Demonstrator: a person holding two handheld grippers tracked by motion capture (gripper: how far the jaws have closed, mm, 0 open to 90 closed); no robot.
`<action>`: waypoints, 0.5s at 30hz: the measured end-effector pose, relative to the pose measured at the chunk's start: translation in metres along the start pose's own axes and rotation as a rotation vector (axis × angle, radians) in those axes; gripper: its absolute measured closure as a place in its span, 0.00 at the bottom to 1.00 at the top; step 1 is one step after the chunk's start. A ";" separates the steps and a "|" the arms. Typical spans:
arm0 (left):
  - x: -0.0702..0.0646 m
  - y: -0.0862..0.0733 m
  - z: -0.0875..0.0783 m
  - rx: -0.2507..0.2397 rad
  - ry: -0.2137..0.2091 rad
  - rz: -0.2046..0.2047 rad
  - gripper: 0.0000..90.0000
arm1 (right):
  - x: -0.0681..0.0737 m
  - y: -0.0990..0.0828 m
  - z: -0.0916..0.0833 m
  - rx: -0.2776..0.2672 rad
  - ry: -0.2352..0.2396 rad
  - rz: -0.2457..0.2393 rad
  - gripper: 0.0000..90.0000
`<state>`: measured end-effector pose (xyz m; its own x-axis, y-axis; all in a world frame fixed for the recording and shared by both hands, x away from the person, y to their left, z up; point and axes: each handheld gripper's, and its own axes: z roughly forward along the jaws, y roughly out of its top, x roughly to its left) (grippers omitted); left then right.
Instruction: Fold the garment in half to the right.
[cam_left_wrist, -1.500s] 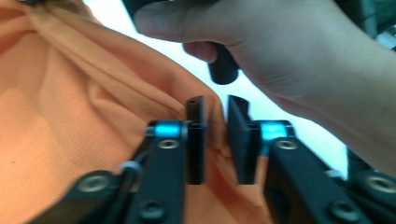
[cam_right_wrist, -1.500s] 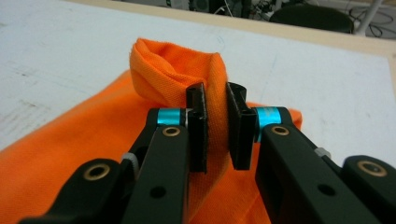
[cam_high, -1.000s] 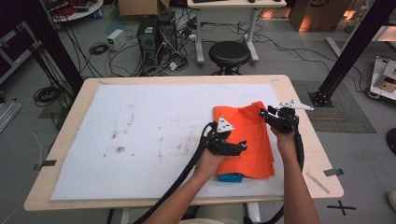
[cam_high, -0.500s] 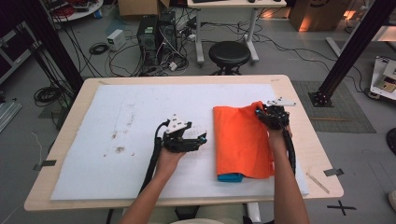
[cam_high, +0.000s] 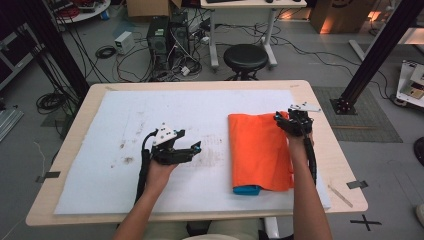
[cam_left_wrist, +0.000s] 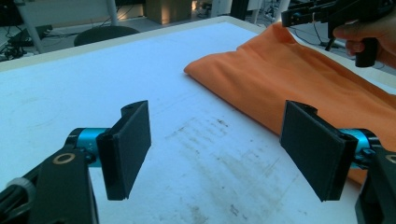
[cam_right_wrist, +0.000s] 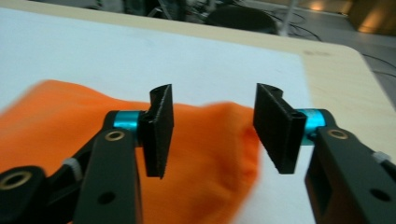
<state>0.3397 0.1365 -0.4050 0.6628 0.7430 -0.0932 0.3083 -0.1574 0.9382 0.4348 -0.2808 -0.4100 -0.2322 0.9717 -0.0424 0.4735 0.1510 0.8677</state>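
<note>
- Spread across the table (cam_high: 320, 150): a white mat (cam_high: 165, 115), stained near the middle, with everything else resting on it.
- Lying on the mat's right half: a folded orange cloth (cam_high: 260, 150), soft and limp, light, sure to sag and unfold if lifted by one point; best pinched at a corner or along a folded edge, ideally two corners at once.
- Peeking out under the cloth's near edge: a blue layer (cam_high: 246, 190), perhaps a second garment, too little visible to tell.
- Hovering over the cloth's far right corner: the right gripper (cam_high: 289, 121), jaws just opened, cloth below but not pinched.
- Well apart to the left, above bare mat: the left gripper (cam_high: 192, 150), jaws spread wide, empty.
</note>
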 end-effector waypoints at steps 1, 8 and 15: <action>0.001 -0.001 -0.002 -0.001 0.000 -0.001 0.28 | 0.005 0.002 0.000 -0.004 0.025 -0.014 0.52; 0.009 -0.006 -0.012 -0.003 0.001 -0.015 0.28 | 0.064 0.016 0.021 0.096 0.245 -0.072 0.52; 0.013 -0.006 -0.019 -0.003 0.003 -0.015 0.28 | 0.091 0.015 0.044 0.221 0.237 -0.054 0.58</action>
<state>0.3336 0.1593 -0.4056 0.6560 0.7472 -0.1060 0.3160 -0.1444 0.9377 0.4584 -0.1824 -0.4232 -0.4405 0.8961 0.0535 0.6219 0.2616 0.7381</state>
